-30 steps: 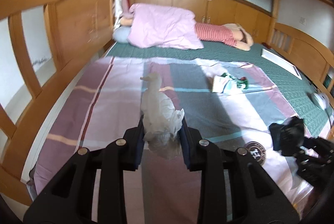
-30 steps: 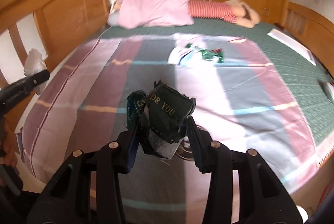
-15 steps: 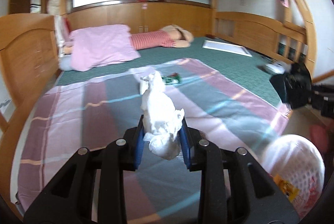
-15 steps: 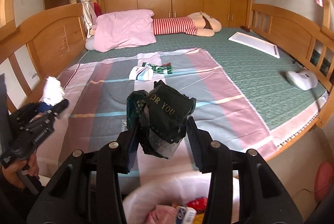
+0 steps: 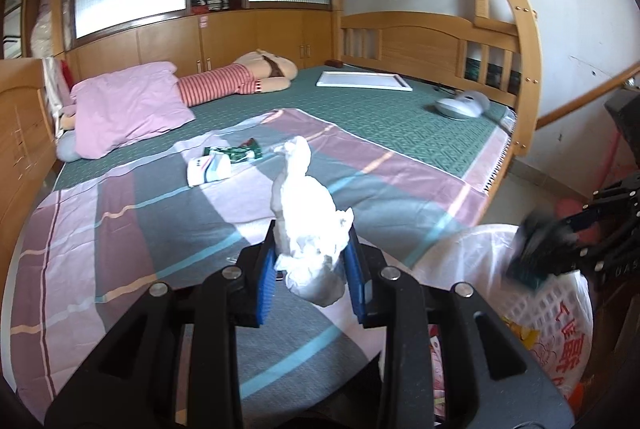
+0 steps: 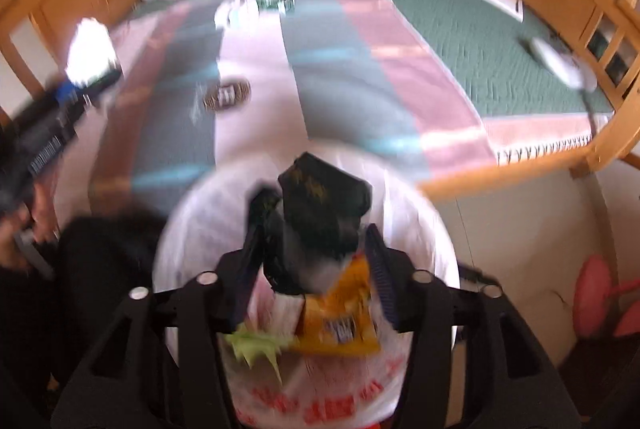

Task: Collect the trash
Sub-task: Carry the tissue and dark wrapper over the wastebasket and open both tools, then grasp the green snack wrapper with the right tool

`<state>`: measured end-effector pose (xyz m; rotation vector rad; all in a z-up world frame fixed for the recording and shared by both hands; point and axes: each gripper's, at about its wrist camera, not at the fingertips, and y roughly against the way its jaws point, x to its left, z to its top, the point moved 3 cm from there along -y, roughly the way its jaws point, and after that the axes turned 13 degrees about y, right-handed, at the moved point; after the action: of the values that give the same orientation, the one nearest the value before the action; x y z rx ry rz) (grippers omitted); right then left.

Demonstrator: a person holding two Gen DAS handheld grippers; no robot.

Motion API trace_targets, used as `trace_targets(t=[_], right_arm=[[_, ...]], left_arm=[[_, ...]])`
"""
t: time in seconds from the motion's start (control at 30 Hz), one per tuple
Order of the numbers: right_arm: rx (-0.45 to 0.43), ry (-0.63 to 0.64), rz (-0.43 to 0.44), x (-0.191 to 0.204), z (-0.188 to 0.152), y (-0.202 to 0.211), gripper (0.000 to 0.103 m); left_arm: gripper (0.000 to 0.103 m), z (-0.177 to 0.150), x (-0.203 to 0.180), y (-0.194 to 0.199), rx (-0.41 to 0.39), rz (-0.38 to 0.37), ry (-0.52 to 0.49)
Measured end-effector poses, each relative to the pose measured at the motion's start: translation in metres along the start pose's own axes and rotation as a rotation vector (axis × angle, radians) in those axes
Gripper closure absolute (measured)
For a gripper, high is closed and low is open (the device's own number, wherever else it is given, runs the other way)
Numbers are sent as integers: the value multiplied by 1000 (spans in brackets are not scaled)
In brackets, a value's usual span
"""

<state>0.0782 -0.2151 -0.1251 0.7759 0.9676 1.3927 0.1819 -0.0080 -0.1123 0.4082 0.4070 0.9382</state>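
Note:
My left gripper [image 5: 310,279] is shut on a crumpled white tissue [image 5: 304,217], held above the striped blanket at the bed's near edge. My right gripper [image 6: 316,261] is shut on a dark green wrapper [image 6: 324,205], held right over the open mouth of the white bag-lined trash basket [image 6: 424,229]. The basket [image 5: 560,313] sits low right in the left wrist view, with the right gripper [image 5: 536,257] and its wrapper above its rim. More trash lies on the blanket: a white packet [image 5: 210,169] and a green wrapper [image 5: 236,153].
The basket holds an orange snack bag [image 6: 344,321] and other wrappers. A round dark lid [image 6: 227,93] lies on the blanket. A pink pillow [image 5: 128,105], a striped doll [image 5: 240,81], a white board [image 5: 364,81] and a grey device [image 5: 460,107] lie on the bed. Wooden bed rails surround it.
Both grippers swung right, away from the bed. The right gripper tipped down and now hangs over the trash basket with the wrapper. The left gripper still holds the tissue.

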Motion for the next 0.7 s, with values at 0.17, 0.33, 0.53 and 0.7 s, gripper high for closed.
trace_targets(t=[0.17, 0.33, 0.53, 0.7], right_arm=[[-150, -168, -66, -28, 10, 32, 24], [-265, -217, -158, -40, 9, 55, 24], [-312, -209, -169, -43, 22, 61, 22], [-329, -210, -153, -42, 46, 49, 16]], left_arm=[[72, -8, -13, -2, 23, -46, -25], [72, -28, -45, -9, 142, -253, -78], [14, -54, -89, -6, 234, -422, -181], [11, -29, -44, -7, 164, -329, -30]])
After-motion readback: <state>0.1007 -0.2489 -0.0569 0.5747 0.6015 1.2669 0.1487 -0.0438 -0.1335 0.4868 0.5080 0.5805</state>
